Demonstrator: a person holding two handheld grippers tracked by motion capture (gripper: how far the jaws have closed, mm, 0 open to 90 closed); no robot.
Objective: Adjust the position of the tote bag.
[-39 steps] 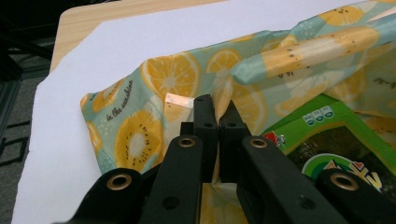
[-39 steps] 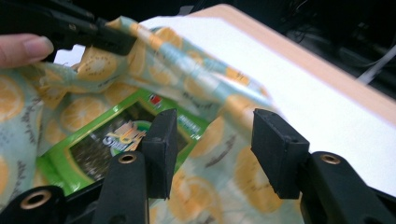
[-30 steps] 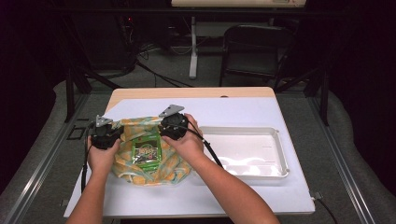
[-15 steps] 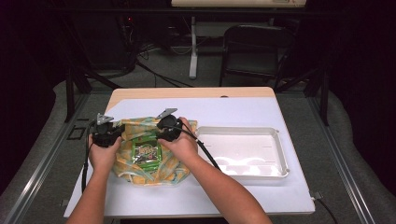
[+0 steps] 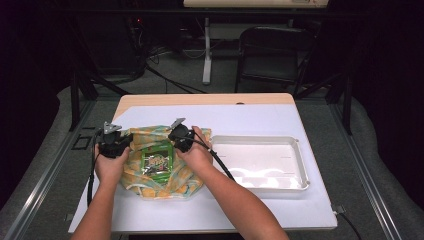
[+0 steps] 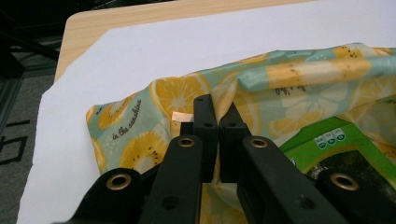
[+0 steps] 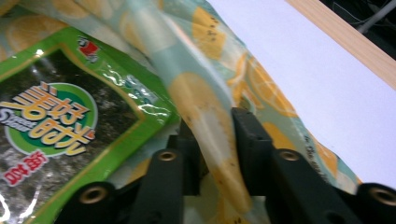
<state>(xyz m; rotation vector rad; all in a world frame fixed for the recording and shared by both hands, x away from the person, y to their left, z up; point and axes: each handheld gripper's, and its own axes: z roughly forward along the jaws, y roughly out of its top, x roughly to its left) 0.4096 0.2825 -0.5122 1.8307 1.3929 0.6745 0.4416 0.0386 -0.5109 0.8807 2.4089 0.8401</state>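
Lemon-printed fabric bag (image 5: 160, 165), pale green with yellow citrus slices and script lettering, lies crumpled on the white sheet (image 5: 250, 115) covering the left half of a light wooden table (image 5: 205, 99). Green seaweed snack packet (image 5: 157, 161), glossy with a round logo, rests in the bag's open mouth, between the two grippers. Left gripper (image 5: 114, 142), held in the person's left hand (image 5: 111, 167), sits at the bag's left edge; in the left gripper view its jaws stand together, clamped on a fold of the bag (image 6: 168, 100), with a corner of the packet (image 6: 341, 144) showing to the right. Right gripper (image 5: 181, 137), held in the right hand (image 5: 197, 155), sits at the bag's far right edge, just beside the packet; its jaws have just been closing, and in the right gripper view a strip of the bag's cloth (image 7: 215, 126) runs between them, both pads against it, the packet (image 7: 51, 121) lying to the left. White plastic tray (image 5: 300, 165), shallow and rectangular, stands on the sheet to the right of the bag, near but apart from it. Black office chair (image 5: 272, 50) stands on the floor beyond the far edge of the table.
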